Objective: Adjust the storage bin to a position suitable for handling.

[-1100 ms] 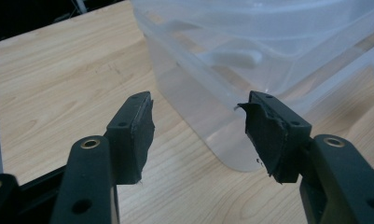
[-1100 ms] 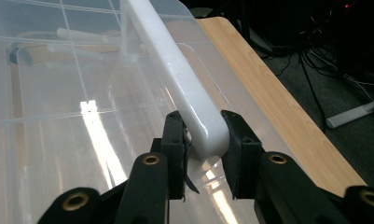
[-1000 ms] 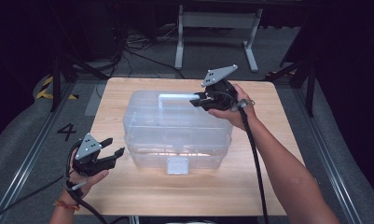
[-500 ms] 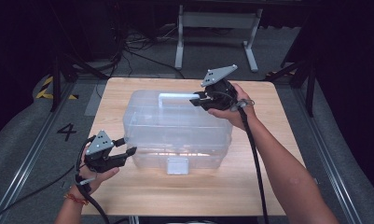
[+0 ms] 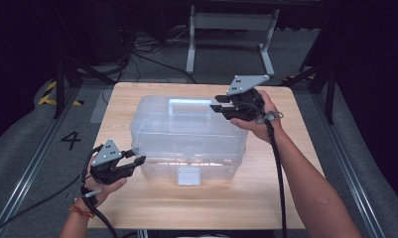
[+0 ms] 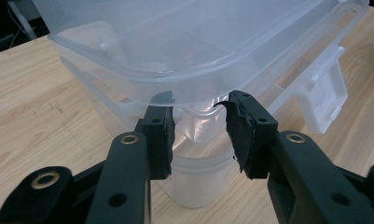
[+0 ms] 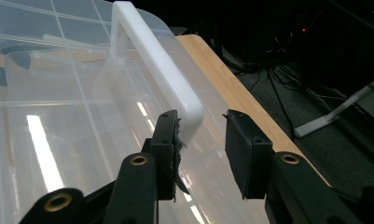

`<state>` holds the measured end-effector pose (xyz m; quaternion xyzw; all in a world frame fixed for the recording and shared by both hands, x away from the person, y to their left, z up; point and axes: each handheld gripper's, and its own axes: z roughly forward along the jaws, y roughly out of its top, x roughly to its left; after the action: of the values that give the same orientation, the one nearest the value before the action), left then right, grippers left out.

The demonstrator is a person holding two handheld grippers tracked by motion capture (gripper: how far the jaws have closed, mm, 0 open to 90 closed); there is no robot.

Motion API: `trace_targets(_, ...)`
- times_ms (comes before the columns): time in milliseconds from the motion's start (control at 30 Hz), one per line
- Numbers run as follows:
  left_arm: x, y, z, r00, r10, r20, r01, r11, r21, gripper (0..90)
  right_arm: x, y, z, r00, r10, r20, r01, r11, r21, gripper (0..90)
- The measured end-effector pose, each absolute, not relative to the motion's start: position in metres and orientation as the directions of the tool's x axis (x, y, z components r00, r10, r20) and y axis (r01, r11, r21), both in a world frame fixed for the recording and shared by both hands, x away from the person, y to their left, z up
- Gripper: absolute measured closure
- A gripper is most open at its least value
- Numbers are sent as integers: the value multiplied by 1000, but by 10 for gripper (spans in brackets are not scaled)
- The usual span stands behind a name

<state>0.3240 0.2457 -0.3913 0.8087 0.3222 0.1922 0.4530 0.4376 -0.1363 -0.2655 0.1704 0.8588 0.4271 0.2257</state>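
Clear plastic box (image 5: 189, 136) sits pretty much dead centre on the wooden table (image 5: 286, 198), lid on, with a white handle (image 5: 189, 102) on top and a little white latch (image 5: 188, 175) on the side facing the person. Left gripper (image 5: 138, 159) is down at the box's near left corner; in the left gripper view its jaws have just been closing, and that corner of the box (image 6: 198, 126) is between the pads, which look right up against the plastic just under the lid's rim, so I'd call it pinched. Right gripper (image 5: 217, 107) is up at the box's far right, held over the lid by the handle's end. In the right gripper view its jaws have just been opening and they're spread, with the handle's (image 7: 161, 70) rounded corner just ahead of the gap, nothing pinched.
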Motion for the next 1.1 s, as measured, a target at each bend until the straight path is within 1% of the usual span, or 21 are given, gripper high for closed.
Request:
trace_targets(267, 324, 246, -389, 720, 694, 27, 344, -390, 854, 616, 423, -177, -262, -814, 530, -237, 99, 530, 842, 621)
trace_targets(467, 325, 245, -387, 719, 694, 30, 342, -392, 854, 609, 414, -211, -270, -792, 568, -222, 126, 509, 852, 590)
trace_targets(633, 325, 244, -384, 717, 696, 33, 337, -387, 858, 602, 405, -233, -284, -771, 596, -224, 142, 504, 852, 571)
trace_targets(833, 327, 243, -376, 718, 695, 41, 323, -385, 865, 593, 396, -254, -306, -766, 614, -192, 167, 478, 862, 558)
trace_targets(1100, 330, 242, -371, 717, 695, 44, 315, -380, 870, 584, 390, -263, -341, -782, 603, -159, 195, 478, 857, 516)
